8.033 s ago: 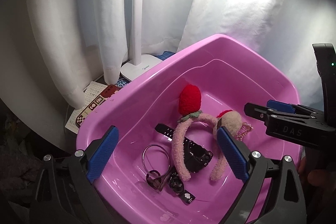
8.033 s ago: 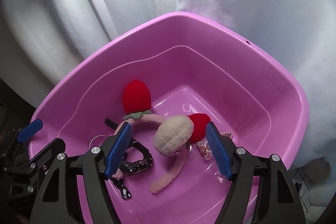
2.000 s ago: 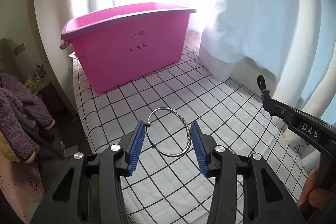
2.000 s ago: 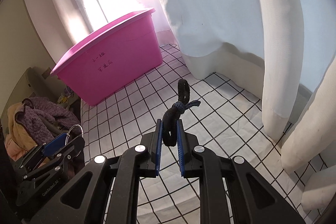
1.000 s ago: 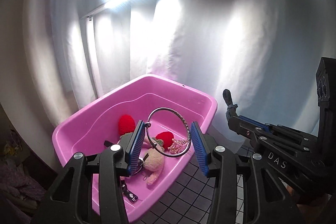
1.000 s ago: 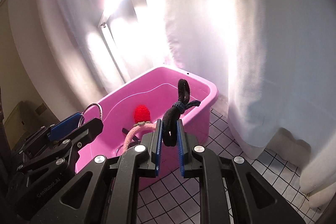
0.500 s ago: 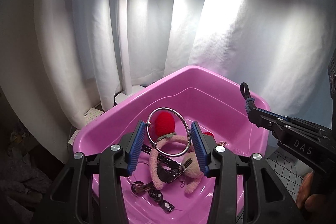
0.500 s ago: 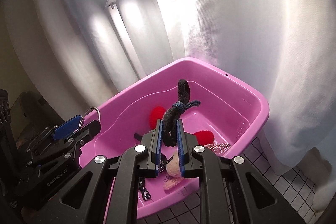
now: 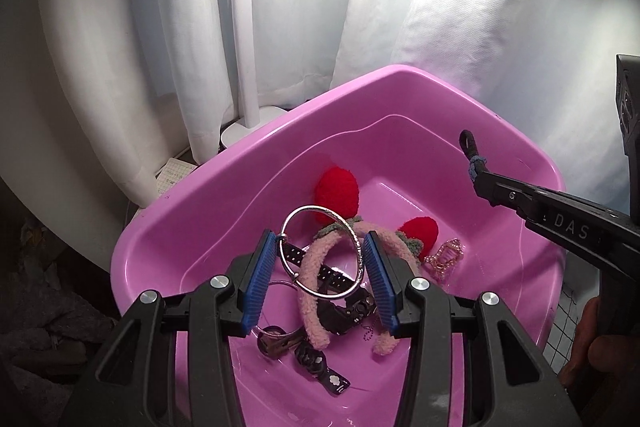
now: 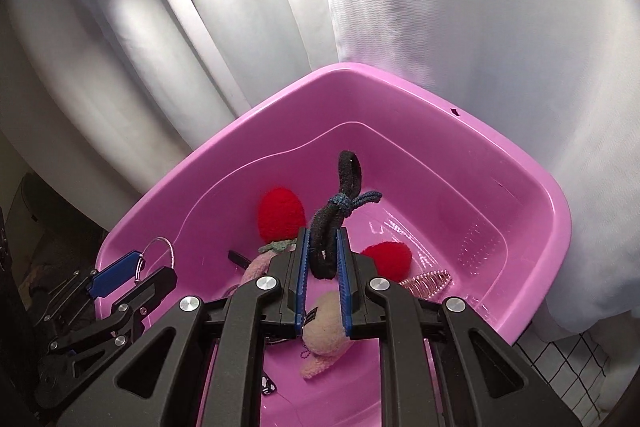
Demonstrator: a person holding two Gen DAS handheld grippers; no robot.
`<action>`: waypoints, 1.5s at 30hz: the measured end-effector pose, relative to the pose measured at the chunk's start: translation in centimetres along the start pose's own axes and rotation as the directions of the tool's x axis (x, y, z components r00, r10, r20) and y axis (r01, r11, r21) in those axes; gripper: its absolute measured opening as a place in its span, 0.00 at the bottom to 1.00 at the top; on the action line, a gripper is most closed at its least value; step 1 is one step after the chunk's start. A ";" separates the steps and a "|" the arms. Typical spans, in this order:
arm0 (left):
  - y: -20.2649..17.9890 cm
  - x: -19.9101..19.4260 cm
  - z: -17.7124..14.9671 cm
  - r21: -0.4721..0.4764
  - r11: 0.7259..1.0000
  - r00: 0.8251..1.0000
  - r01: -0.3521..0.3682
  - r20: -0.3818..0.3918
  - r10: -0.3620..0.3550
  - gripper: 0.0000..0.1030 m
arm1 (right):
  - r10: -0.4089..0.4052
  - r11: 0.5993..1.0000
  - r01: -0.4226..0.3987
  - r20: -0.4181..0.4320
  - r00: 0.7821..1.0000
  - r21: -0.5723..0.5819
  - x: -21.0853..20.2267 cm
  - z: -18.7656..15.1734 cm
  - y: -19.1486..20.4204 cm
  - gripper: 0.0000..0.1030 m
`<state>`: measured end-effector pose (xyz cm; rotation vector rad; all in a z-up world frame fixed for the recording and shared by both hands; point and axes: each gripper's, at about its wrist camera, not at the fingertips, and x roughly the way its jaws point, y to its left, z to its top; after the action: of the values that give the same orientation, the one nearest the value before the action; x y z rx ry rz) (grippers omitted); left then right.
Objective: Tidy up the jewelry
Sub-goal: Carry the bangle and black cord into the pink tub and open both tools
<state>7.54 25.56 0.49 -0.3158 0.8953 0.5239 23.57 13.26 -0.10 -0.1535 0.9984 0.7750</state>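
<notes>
Clutter fills pink tub (image 9: 200, 211) beneath left claw (image 9: 322, 259) clamping bangle (image 9: 360, 247), right claw (image 10: 323, 259) clamping hair tie (image 10: 340, 203).

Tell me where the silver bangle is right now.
Left wrist view, centre: the silver bangle is clamped in the left gripper, above the pink tub, over the plush headband.

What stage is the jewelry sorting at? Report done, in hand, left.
Done: a fuzzy headband, watch and gold chain already lie in the pink tub.
In hand: the left tool grips a silver bangle; the right tool pinches a black hair tie, both over the tub.
Left: dropping both in.
</notes>
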 end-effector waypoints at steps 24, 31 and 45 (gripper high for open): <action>0.5 -0.2 0.0 -0.021 1.000 0.999 -0.015 -0.043 0.014 0.67 | -0.059 0.998 0.058 -0.056 0.997 -0.025 2.0 1.2 1.0 0.53; 1.1 -0.5 0.0 -0.042 0.999 0.999 -0.016 -0.049 0.014 0.85 | -0.062 0.998 0.063 -0.076 0.995 0.014 2.5 1.1 0.5 0.63; 0.9 -1.1 -0.5 -0.007 1.000 0.998 -0.026 -0.050 0.026 0.92 | -0.079 0.997 0.081 -0.061 0.995 0.018 1.9 0.5 0.6 0.64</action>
<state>6.18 25.81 1.02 -0.3254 0.9476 0.5455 24.16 14.91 -1.24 -0.1993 1.0511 0.6901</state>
